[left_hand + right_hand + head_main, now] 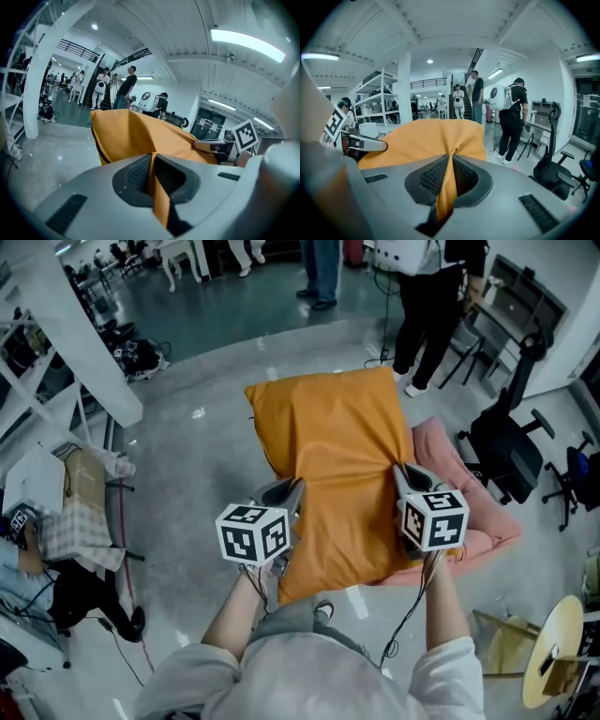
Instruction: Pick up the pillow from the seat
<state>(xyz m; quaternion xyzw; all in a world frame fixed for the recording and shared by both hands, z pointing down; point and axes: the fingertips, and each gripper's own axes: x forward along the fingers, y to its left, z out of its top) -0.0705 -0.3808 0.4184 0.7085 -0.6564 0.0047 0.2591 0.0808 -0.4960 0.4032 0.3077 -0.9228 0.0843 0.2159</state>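
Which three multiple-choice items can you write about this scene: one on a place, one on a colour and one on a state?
1. In the head view, where does the pink seat show?
A. Left of the pillow
B. Above the pillow's far edge
C. Beneath the pillow, past its right edge

2. What colour is the pillow?
A. Orange
B. Blue
C. Green

3. How do the left tool and the right tool stand?
A. Both open and empty
B. Both shut on the pillow's fabric
C. Only the right one grips

Answers:
1 C: pink shows only beside the pillow's right edge, lower down.
2 A: all three views show it orange.
3 B: each gripper view shows a fold of orange fabric pinched between its jaws.
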